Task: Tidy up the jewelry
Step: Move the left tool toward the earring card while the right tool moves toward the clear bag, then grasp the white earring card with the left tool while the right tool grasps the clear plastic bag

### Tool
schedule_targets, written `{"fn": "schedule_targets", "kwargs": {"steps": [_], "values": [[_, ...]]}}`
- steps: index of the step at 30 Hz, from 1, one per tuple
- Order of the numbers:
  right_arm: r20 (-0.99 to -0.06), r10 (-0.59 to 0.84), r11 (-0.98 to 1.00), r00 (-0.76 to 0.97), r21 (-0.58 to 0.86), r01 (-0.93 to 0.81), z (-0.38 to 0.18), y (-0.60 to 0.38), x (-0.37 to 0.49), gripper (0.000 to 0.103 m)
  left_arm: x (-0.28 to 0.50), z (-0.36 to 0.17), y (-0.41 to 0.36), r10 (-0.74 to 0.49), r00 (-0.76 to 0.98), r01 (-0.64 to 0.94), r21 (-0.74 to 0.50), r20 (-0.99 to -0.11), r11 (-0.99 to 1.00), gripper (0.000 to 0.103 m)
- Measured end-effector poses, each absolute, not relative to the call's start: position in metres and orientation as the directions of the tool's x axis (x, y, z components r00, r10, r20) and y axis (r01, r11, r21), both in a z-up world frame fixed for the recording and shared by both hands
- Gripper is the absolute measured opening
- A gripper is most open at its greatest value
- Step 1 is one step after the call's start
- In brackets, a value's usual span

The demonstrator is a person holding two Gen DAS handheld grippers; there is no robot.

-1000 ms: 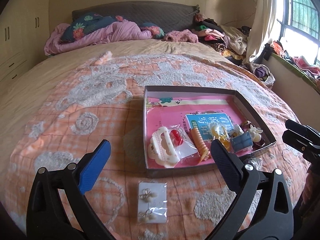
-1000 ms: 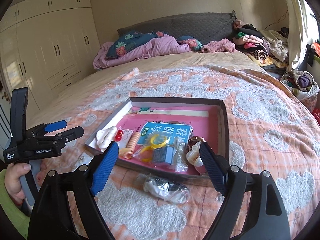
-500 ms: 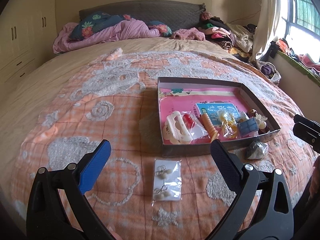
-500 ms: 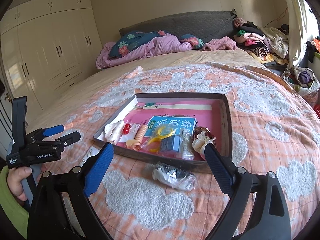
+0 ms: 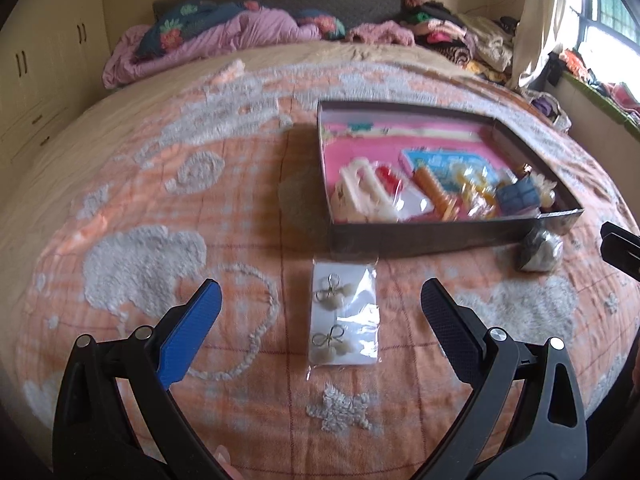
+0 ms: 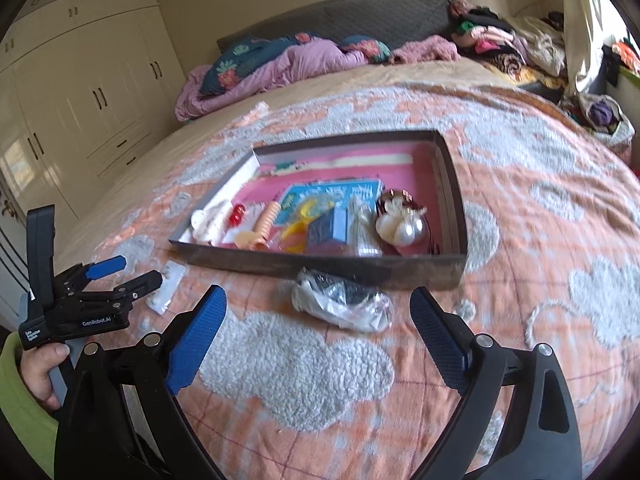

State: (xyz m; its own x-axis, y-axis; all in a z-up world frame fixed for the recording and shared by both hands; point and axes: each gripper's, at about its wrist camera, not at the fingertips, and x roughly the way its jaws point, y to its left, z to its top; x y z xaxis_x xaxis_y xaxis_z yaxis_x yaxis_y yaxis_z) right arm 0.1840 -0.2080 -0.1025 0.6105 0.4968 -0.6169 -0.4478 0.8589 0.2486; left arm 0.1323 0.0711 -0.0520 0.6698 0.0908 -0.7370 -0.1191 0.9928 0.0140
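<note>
A bedroom: cream wardrobes to one side, a bed under an orange-and-grey tufted blanket, rumpled bedding and heaped clothes at its head. A shallow dark tray lies mid-bed, holding hair clips, pearls and small packets, with bare blanket all round it. Just before the tray's near wall lie an earring card in a clear sleeve and a crumpled plastic bag — each clear of the wall. The left tongs stand wide apart around the card, not touching it; the right tongs gape either side of the bag.
</note>
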Motion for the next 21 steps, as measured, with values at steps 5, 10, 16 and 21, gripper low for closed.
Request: {"fn": "schedule_targets", "kwargs": {"steps": [5,10,16,21], "values": [[-0.651,0.471,0.874,0.596,0.248,-0.419,-0.121,-0.207,0.193,0.092,0.137,-0.066,0.075,0.085,0.631,-0.132,0.002,-0.771,0.991,0.093],[-0.676,0.472,0.874,0.565,0.276,-0.401,-0.137,-0.203,0.204,0.092,0.140,-0.075,0.074,0.099,0.605,-0.140,0.017,-0.790,0.990,0.093],[-0.710,0.464,0.879,0.530,0.295,-0.374,-0.154,-0.188,0.219,0.093,0.147,-0.085,0.073,0.096,0.581,-0.136,0.020,-0.808,0.991,0.093],[-0.706,0.453,0.885,0.545,0.279,-0.374,-0.157,-0.181,0.227,0.084,0.151,-0.087,0.073,0.087,0.583,-0.132,0.011,-0.808,0.991,0.093]]}}
